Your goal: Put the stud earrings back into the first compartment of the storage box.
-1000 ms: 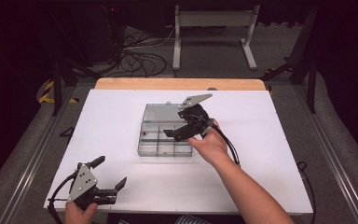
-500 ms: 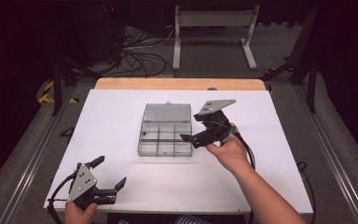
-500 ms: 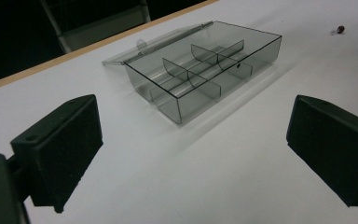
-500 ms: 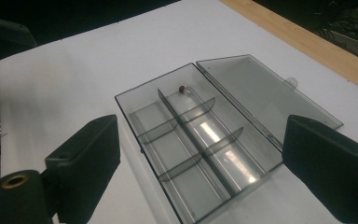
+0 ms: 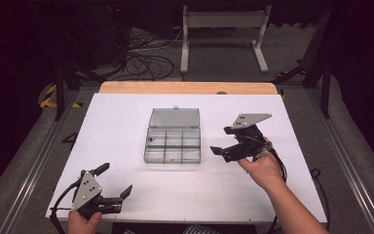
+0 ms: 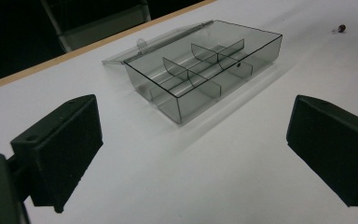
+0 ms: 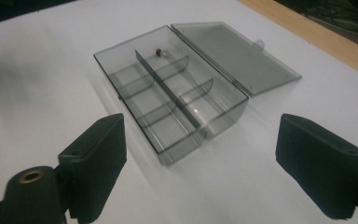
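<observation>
Box: clear smoky plastic compartment box (image 5: 173,141) sits mid-table, lid laid open | Right: right gripper (image 5: 222,141) has been withdrawn from over the box, jaws spread, empty | Left: left gripper (image 5: 114,181) parked near table edge, released | Inference: a placement judged finished.

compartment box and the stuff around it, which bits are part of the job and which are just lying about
Part of the job, as far as the scene suggests:
- clear compartment box, lid open
- small dark bead in a corner compartment
- left gripper and right gripper, both open and empty

Just lying about:
- cables on the floor behind the table
- metal stand
</observation>
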A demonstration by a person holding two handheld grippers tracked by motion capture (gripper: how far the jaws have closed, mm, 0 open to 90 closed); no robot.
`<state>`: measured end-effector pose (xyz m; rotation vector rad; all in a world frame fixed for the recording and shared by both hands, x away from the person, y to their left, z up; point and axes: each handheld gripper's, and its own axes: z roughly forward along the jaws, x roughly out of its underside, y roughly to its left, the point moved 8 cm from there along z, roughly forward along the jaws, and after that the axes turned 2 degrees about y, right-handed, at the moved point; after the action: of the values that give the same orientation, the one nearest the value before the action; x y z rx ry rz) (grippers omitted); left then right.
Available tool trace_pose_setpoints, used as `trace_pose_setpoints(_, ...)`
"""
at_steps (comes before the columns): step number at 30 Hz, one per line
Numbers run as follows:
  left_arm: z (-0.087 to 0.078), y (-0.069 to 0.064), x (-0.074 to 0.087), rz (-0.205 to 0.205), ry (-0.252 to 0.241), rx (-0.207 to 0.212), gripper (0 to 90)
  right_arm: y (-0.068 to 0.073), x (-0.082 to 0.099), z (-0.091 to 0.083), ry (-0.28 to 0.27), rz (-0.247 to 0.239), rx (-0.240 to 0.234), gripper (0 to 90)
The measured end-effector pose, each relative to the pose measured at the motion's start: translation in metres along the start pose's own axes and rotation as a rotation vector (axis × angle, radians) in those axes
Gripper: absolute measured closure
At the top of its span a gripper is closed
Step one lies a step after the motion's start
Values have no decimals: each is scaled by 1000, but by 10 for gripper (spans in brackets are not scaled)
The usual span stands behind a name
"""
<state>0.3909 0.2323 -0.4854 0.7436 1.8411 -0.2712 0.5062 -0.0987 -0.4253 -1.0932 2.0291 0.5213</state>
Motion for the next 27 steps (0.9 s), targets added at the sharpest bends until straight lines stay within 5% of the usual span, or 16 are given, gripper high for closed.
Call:
trace_pose_setpoints(16, 1, 0, 0, 5, 5, -3, 38, -18, 55, -12, 120, 43, 46, 260)
trace_pose_setpoints(27, 1, 1, 1, 0, 5, -5, 38, -28, 90, -8, 253, 56, 73, 369)
